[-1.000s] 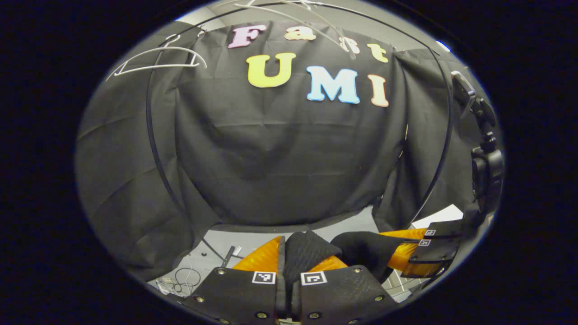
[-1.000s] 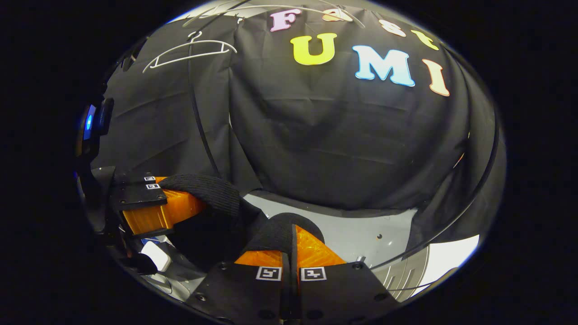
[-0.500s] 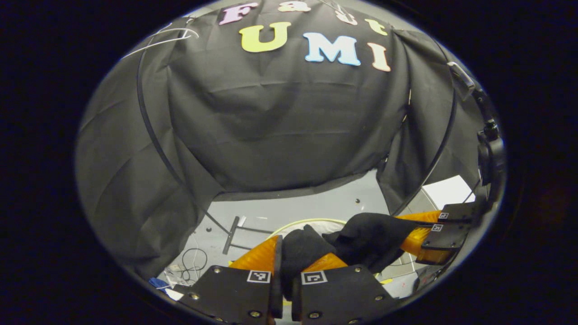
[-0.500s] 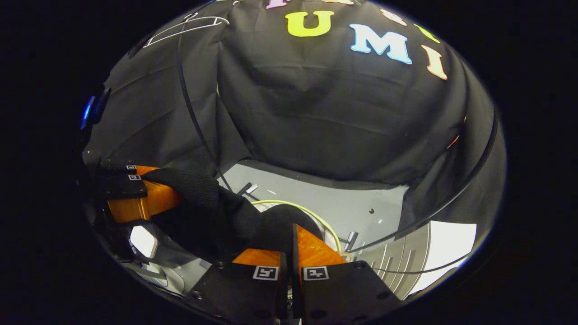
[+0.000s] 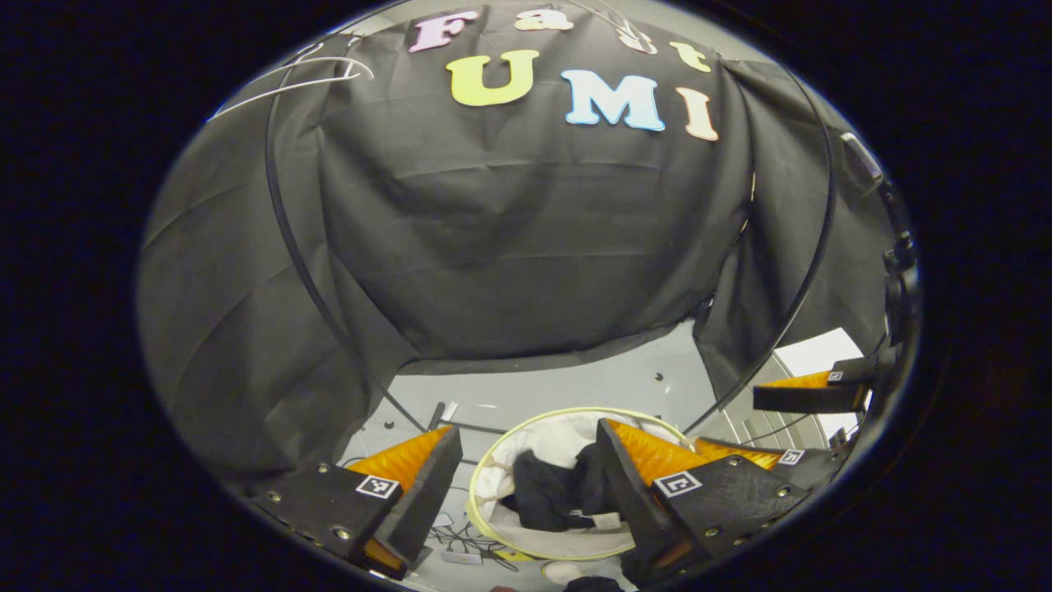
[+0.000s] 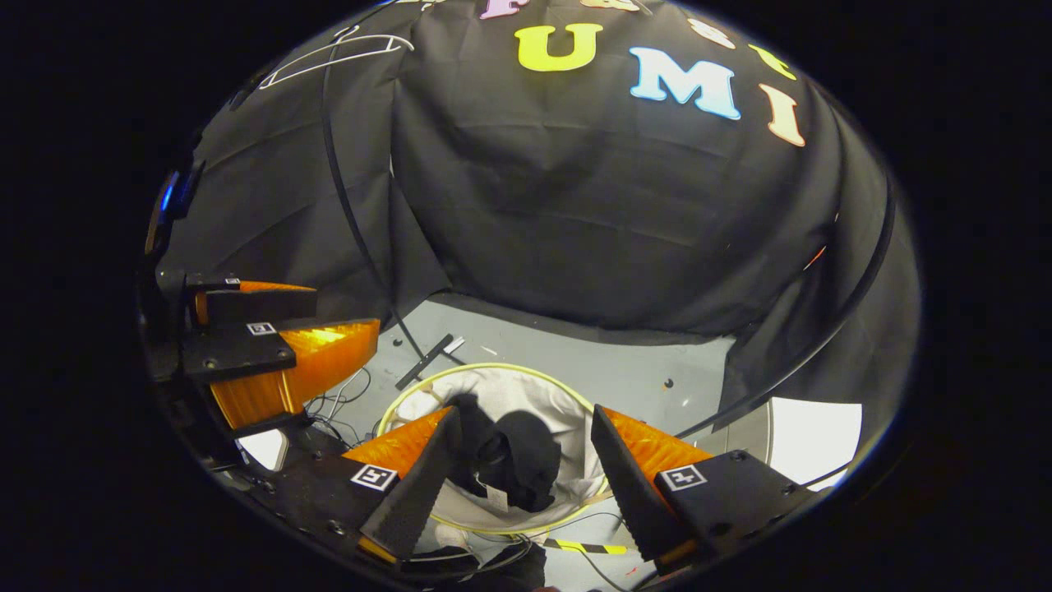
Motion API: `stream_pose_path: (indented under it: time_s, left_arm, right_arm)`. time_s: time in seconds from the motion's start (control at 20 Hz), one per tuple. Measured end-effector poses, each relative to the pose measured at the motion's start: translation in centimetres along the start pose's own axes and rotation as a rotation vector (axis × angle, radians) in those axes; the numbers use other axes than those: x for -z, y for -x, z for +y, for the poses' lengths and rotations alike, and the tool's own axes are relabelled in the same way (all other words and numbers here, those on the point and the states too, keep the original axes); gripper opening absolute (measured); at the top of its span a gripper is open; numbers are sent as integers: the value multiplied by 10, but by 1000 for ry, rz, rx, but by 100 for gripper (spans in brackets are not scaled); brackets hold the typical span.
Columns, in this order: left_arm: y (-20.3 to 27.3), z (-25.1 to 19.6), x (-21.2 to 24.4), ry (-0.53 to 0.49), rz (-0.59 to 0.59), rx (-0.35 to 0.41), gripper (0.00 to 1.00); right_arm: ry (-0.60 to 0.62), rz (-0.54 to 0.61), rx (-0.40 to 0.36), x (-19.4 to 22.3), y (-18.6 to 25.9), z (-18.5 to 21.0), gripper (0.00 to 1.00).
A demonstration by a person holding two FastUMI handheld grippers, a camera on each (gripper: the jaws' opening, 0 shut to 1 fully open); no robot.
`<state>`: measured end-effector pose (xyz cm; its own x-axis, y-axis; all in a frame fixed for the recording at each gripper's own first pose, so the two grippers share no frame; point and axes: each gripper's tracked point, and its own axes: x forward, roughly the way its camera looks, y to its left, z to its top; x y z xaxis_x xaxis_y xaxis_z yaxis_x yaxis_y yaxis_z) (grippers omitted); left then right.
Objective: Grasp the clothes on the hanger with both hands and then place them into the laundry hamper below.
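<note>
Both jaws gape wide, holding nothing: left gripper [image 5: 526, 473], right gripper [image 6: 519, 460]. The dark clothes [image 6: 514, 460] lie inside the laundry hamper [image 6: 567, 393] on the floor below. Release looks done; best lift both grippers straight up, clear of the rim, without snagging fabric.

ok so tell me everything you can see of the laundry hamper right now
The laundry hamper is a round, open-topped basket with a pale yellow hoop rim and a white, fabric-looking lining. It stands upright on the grey floor below both open grippers. A dark garment lies crumpled inside against the lining. Loose cables trail beside it.
</note>
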<state>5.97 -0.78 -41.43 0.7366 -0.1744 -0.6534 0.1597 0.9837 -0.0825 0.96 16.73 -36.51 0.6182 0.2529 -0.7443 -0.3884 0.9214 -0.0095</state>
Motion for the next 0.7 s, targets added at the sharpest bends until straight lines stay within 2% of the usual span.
stream_pose_path:
  time_s: [0.4,0.7]
  left_arm:
    - [28,3,-44,-30,-112,-1,96]
    - [75,-13,-101,-55,-257,-16,97]
  right_arm:
    - [-66,-169,52,-52,40,-20,98]
    - [-82,-286,125,-78,96,-62,100]
